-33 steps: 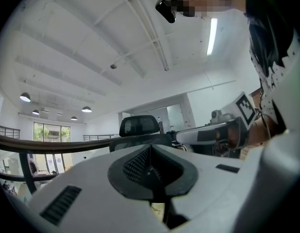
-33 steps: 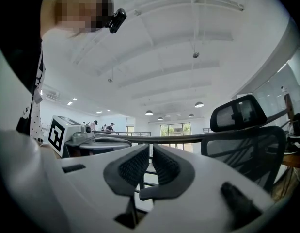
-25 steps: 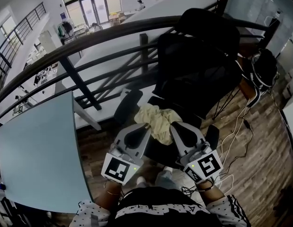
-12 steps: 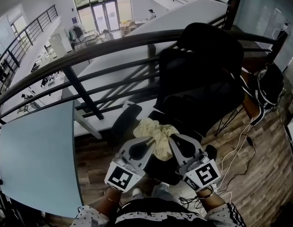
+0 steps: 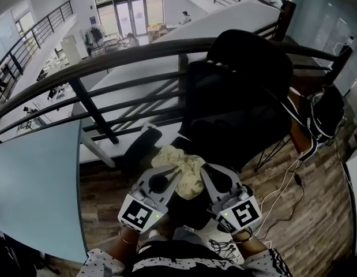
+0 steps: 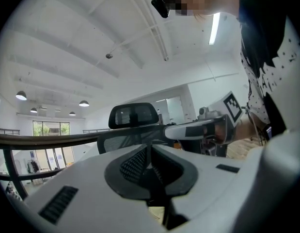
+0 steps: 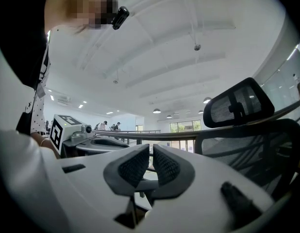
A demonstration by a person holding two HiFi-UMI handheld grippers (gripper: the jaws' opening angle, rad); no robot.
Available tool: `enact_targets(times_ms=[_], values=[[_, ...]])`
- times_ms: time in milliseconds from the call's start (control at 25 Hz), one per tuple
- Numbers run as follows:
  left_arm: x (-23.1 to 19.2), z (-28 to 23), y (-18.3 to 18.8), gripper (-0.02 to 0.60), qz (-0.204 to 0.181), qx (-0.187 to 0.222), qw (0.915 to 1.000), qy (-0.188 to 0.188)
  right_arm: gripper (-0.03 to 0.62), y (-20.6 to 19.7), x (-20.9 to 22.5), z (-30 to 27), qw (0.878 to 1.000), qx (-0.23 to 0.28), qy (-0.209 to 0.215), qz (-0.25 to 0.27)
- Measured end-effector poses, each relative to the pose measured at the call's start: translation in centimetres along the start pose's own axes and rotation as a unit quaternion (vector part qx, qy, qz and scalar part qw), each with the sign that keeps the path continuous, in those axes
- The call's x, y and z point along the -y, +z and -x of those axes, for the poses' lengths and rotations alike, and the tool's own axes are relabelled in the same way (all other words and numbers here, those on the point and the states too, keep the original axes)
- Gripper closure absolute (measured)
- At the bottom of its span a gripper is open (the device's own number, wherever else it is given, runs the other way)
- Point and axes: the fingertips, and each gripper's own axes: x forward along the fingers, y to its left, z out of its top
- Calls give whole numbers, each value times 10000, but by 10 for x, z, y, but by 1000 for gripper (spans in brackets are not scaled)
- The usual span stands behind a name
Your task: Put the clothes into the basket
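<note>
Both the left gripper (image 5: 171, 172) and right gripper (image 5: 206, 171) clench their jaws on one yellow cloth (image 5: 179, 159) before a black chair (image 5: 241, 91).

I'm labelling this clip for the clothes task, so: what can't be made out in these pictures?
Basket: in no view, place unknown.
Cloth: head view; crumpled, edges covered by left gripper and right gripper; garment type unclear.
Pinch points: gripper views show only closed jaws; gripper bodies hide the cloth.
Distant people: right gripper view, too small.
</note>
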Motion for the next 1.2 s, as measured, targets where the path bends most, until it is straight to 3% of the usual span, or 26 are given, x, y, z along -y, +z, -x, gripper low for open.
enact_targets(times_ms=[280,520,720,840,1200], values=[[2,-12,-10,566,13,-94,9999,93,559,-10,13,5,10000,9,12,-22],[-4,-23,-21,565,173,-87,9998,-22,559,-22,28,4,9994,-110,-314,-56],[-24,-37,-53,565,134,-233,9996,-108,559,-47,47,-11,9980,-189,-606,-16],[-28,-36,-75,565,329,-382,9985,-200,559,-61,46,-16,9964,-251,-786,-189],[-48,-44,-131,565,510,-499,9972,-218,559,-115,51,-28,9940,-508,-962,-129]])
